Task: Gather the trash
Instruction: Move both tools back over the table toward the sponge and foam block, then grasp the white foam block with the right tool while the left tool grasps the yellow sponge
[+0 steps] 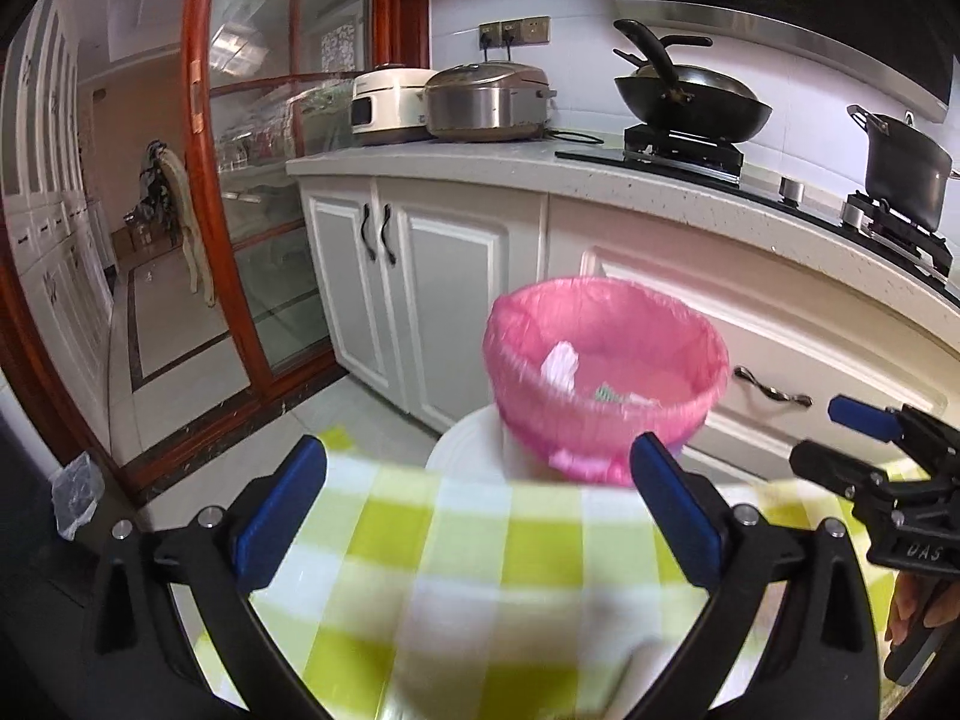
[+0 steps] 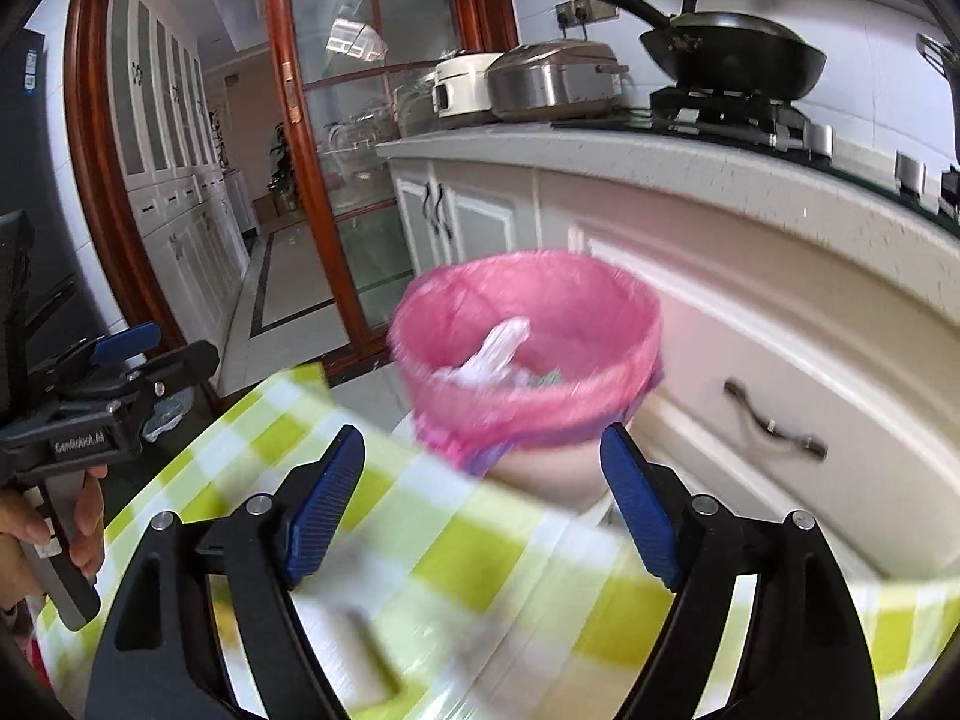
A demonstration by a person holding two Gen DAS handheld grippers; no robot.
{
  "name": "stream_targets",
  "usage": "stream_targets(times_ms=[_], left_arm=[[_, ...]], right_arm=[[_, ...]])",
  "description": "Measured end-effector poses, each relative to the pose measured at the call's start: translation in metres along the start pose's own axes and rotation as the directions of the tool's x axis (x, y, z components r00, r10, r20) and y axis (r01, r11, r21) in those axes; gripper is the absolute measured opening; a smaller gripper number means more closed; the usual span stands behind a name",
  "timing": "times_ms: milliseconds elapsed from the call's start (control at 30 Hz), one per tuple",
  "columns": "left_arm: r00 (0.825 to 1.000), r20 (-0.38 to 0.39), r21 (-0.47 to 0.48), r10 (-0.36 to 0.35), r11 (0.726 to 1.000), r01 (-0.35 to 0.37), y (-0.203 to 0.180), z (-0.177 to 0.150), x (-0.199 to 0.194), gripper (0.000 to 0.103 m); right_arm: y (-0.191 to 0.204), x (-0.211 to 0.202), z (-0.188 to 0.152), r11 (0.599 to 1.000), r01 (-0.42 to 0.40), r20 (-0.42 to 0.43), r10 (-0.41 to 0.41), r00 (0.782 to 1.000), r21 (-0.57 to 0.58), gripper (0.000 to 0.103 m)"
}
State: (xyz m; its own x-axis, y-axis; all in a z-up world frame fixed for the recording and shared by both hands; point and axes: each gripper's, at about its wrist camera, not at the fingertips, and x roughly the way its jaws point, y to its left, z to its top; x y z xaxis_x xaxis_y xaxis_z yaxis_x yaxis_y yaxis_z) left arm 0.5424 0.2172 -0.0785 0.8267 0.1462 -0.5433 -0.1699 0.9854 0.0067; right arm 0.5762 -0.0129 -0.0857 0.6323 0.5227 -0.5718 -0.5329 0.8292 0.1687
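A bin with a pink liner (image 1: 606, 354) (image 2: 528, 324) stands just beyond the edge of the green-and-white checked table (image 1: 480, 564) (image 2: 456, 546). White crumpled trash (image 1: 561, 363) (image 2: 495, 348) and other small scraps lie inside the liner. My left gripper (image 1: 480, 444) (image 2: 168, 348) hangs over the table edge in front of the bin, open, with nothing between its blue pads. My right gripper (image 2: 483, 435) (image 1: 825, 435) is beside it on the right, also open and holding nothing. A hand holds each gripper's handle. Both views are blurred.
White cabinets with a drawer handle (image 1: 771, 390) (image 2: 774, 423) stand close behind the bin. On the counter are two cookers (image 1: 486, 99), a wok (image 1: 690, 99) and a pot (image 1: 903, 174). A glass sliding door (image 1: 264, 180) is at the left. A clear plastic bag (image 1: 75, 495) lies on the floor.
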Motion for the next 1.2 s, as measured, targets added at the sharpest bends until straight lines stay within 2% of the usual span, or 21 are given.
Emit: stream_targets(times_ms=[333, 667, 967, 1200], left_arm=[[0.999, 0.011, -0.005, 0.032, 0.999, -0.032, 0.023, -0.059, -0.066, 0.098], [0.999, -0.028, -0.035, 0.028, 0.999, -0.029, 0.037, -0.110, -0.104, 0.098], [0.994, -0.111, -0.089, 0.004, 0.996, -0.014, 0.056, -0.148, -0.107, 0.098], [0.989, -0.147, -0.082, 0.007, 0.996, -0.019, 0.061, -0.164, -0.104, 0.098]], right_arm=[[0.053, -0.043, -0.063, 0.996, -0.050, -0.049, 0.046, 0.998, -0.077, 0.082], [0.074, -0.037, -0.109, 0.985, -0.098, -0.170, 0.073, 0.983, -0.143, 0.085], [0.082, 0.005, -0.116, 0.970, -0.152, -0.278, 0.096, 0.956, -0.189, 0.085], [0.080, 0.028, -0.107, 0.965, -0.172, -0.297, 0.108, 0.949, -0.199, 0.085]])
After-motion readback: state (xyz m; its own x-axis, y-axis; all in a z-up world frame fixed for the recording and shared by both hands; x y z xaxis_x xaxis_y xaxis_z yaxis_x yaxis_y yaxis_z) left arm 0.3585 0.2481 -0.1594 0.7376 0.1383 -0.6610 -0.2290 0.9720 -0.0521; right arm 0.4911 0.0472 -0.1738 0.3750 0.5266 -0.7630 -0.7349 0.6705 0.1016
